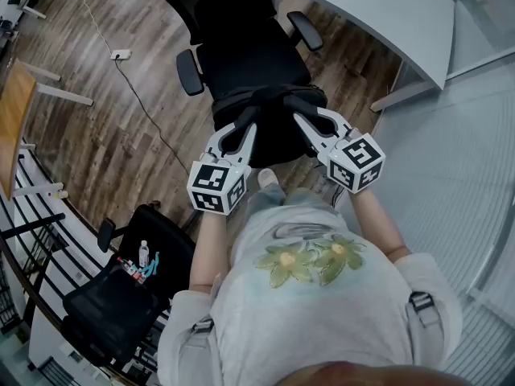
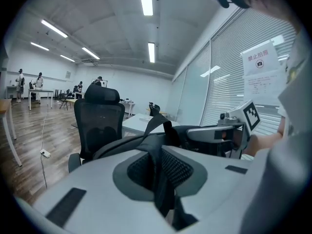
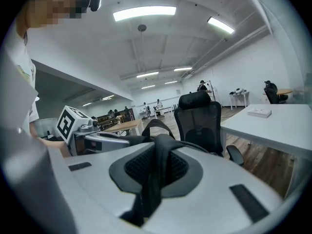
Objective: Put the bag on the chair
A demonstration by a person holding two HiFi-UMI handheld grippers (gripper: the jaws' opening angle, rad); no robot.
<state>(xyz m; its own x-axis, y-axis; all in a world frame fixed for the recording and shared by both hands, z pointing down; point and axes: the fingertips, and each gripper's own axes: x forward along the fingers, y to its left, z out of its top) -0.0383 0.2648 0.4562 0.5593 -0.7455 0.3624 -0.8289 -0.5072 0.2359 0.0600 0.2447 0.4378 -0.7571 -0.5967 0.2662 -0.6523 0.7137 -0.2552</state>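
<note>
A black bag [image 1: 272, 123] hangs by its straps between my two grippers, just in front of the seat of a black office chair [image 1: 241, 51]. My left gripper [image 1: 241, 133] is shut on one black strap [image 2: 158, 177], which runs down between its jaws. My right gripper [image 1: 311, 125] is shut on the other strap [image 3: 155, 174]. In the left gripper view, the chair [image 2: 100, 121] stands behind the bag, with my right gripper [image 2: 214, 133] across from it. In the right gripper view, the chair [image 3: 201, 121] is at centre right. The bag's underside is hidden.
A white desk [image 1: 378, 6] stands behind and to the right of the chair. A second black chair [image 1: 121, 296] with a bottle on it is at lower left. A wooden table [image 1: 12, 119] sits at the left edge, and a power strip [image 1: 121, 55] with a cable lies on the wood floor.
</note>
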